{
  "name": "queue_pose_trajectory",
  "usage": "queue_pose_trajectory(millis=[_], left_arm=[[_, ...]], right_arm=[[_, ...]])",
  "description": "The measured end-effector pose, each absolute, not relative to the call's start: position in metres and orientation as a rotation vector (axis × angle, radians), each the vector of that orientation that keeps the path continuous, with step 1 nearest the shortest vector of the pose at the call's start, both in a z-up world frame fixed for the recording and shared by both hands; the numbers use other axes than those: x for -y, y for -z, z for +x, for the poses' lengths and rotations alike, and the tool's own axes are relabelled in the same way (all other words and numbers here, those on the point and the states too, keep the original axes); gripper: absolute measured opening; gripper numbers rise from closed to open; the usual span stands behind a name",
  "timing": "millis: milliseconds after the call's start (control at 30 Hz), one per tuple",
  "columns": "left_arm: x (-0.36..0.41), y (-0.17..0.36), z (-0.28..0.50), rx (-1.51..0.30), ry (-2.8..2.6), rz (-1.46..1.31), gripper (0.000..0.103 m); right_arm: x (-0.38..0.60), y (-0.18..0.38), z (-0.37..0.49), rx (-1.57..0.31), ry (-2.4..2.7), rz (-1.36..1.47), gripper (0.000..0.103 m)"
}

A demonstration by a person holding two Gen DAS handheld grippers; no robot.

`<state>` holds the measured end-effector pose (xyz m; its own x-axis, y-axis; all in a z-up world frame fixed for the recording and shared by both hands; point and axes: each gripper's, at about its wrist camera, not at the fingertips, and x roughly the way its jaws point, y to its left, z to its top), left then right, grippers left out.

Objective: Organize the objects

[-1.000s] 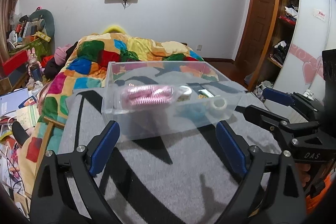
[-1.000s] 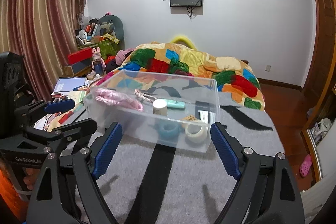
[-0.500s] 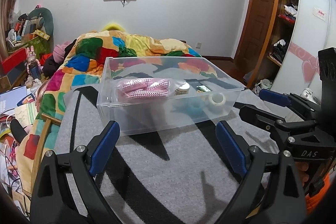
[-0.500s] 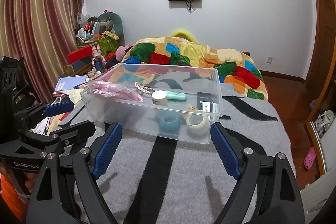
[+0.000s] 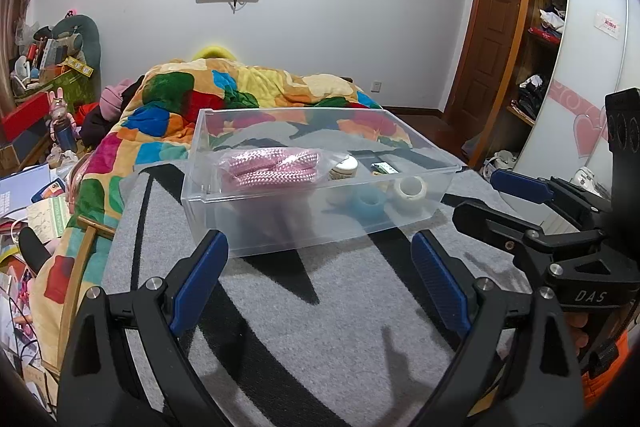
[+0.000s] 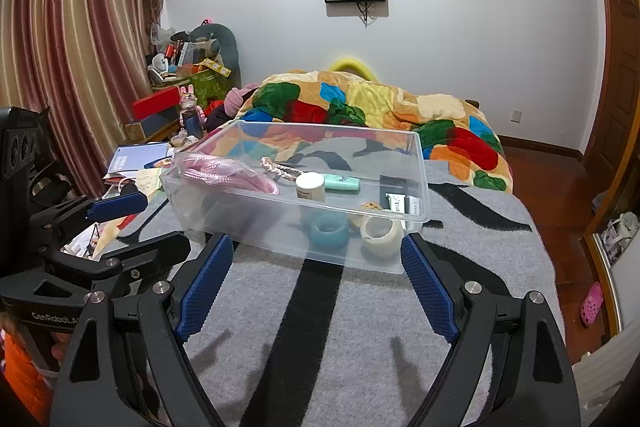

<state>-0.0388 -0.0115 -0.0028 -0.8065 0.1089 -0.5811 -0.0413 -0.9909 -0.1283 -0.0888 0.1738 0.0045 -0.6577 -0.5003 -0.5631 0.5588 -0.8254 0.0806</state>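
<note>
A clear plastic bin sits on a grey and black blanket. It holds a pink rope in a bag, a small white jar, a mint tube, a blue tape roll, a white tape roll and a braided cord. My left gripper is open and empty just short of the bin. My right gripper is open and empty, also in front of the bin.
A bed with a colourful quilt lies behind the bin. Clutter of books and boxes fills the floor at the left. A wooden door and shelves stand at the right. Each gripper shows in the other's view.
Both grippers have drawn back and risen slightly from the bin, so it sits lower and its contents show more from above. The bin and its contents have not moved.
</note>
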Motion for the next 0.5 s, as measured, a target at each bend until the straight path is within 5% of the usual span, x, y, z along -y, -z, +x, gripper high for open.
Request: queue_pose_trajectory(millis=[500], left_arm=[[0.0064, 0.0014, -0.0381, 0.167, -2.909, -0.936, 0.094]], right_arm=[[-0.173, -0.0045, -0.0864, -0.127, 2.423, 0.79, 0.084]])
